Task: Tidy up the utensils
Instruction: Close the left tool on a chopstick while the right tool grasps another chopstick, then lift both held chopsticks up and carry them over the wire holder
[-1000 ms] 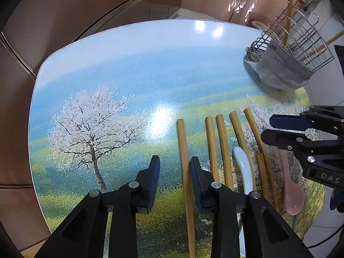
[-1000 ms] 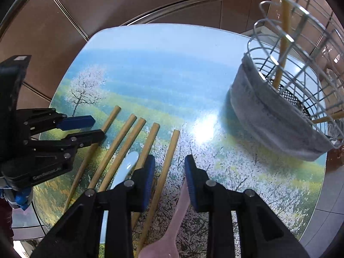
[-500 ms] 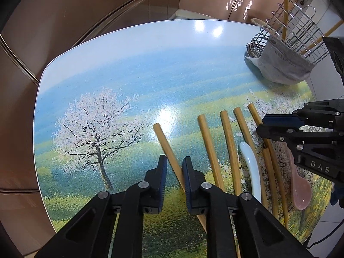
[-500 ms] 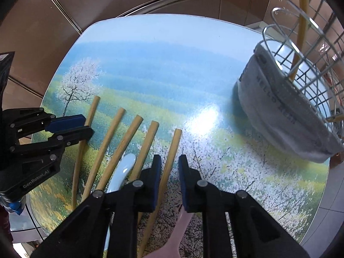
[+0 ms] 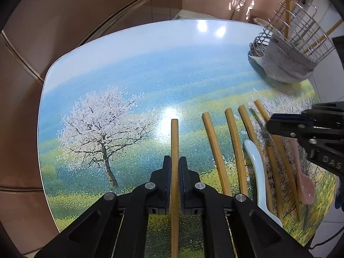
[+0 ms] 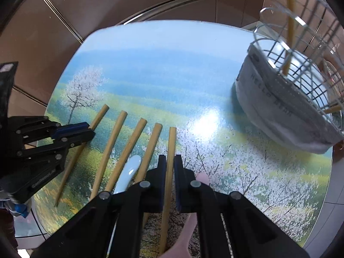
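Spreading under everything is the table, its glossy top printed with a blossoming tree, green fields and blue sky, set against brown tiled walls. At its far right corner stands the wire utensil basket with a grey cloth band wrapped around its lower part; at least one chopstick already stands upright inside it. The left gripper points steeply down, and its jaws, which have just been closing, are clamped on the leftmost chopstick, which runs straight between the blue pads. The right gripper, likewise tipped down and with its jaws just closed in, pinches the rightmost chopstick of the row. Between these two gripped sticks, three more bamboo chopsticks lie on the table side by side, slightly fanned. A pale blue ceramic spoon rests among them, its handle beside the fourth stick. A pink spoon lies near the right edge, bowl toward the camera in the left wrist view, partly under the right gripper. A shorter stick lies between the blue spoon and the right-held chopstick.
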The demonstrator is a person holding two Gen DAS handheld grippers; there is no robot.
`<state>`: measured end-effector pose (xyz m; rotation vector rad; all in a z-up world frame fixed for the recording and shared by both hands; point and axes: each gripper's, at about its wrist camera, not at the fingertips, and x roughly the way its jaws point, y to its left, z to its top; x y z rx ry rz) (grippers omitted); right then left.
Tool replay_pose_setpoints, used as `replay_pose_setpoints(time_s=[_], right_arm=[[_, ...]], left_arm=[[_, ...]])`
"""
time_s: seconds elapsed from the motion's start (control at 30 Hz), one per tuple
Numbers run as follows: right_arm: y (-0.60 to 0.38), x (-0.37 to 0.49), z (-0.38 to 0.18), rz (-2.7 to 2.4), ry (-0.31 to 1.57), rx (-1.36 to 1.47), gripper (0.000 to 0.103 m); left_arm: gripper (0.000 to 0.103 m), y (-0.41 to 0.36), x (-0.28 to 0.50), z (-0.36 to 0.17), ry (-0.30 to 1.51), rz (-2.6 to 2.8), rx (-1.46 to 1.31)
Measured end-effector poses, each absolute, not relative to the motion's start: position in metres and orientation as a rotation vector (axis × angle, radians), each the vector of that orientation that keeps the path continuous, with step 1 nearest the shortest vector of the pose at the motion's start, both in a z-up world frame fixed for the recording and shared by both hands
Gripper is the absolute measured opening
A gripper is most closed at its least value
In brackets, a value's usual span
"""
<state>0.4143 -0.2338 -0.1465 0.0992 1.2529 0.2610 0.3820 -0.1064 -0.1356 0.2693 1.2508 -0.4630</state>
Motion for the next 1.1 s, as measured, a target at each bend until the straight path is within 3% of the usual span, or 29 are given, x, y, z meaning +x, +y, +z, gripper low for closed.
replay_pose_setpoints(time_s=[1.1], right_arm=[[-0.284,0.231,0.026,0.324,0.769,0.191,0.006]], left_arm=[[0.006,-0.031,0.260,0.015,0.853,-0.444,0.035]])
